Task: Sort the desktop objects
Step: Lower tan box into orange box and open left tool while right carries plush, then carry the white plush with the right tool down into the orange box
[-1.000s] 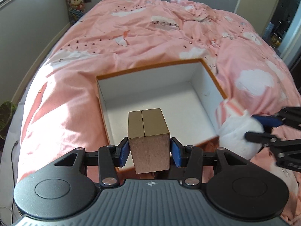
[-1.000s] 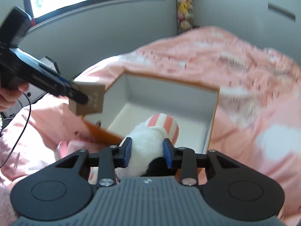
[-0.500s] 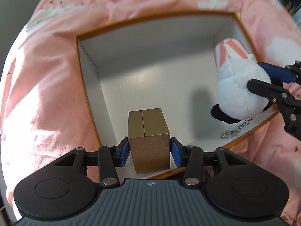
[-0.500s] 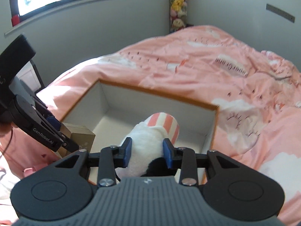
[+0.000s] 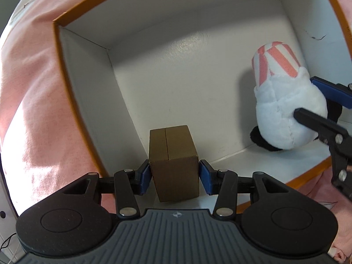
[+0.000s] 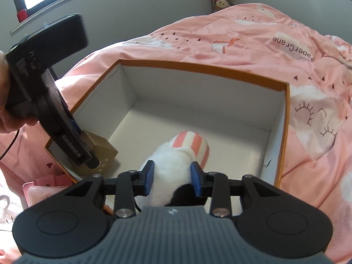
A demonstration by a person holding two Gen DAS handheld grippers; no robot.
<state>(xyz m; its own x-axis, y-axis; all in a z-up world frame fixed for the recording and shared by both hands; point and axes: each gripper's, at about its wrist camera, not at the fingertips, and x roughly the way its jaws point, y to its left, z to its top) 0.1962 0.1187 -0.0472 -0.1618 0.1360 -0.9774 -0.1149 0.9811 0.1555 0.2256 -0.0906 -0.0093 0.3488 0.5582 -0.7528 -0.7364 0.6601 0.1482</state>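
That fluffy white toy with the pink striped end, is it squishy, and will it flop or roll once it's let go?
Probably squishy: the plush toy bulges around the right gripper where its jaws press in. It looks light, hanging in the grip without sagging. Let go inside the white box, it would likely slump onto its side rather than roll, since the fur should drag.

The left gripper [image 5: 175, 173] points steeply downward, its two blue pads pressed against opposite sides of a brown box [image 5: 173, 160] that it holds between them. A hand [image 6: 7, 101] grips its black handle at the left edge of the right wrist view. The right gripper [image 6: 172, 177] tilts forward and down at a gentler angle, its blue pads clamped on the white body of a plush toy [image 6: 176, 165]. In the left wrist view its dark fingers [image 5: 316, 121] reach in from the right, on either side of the toy.
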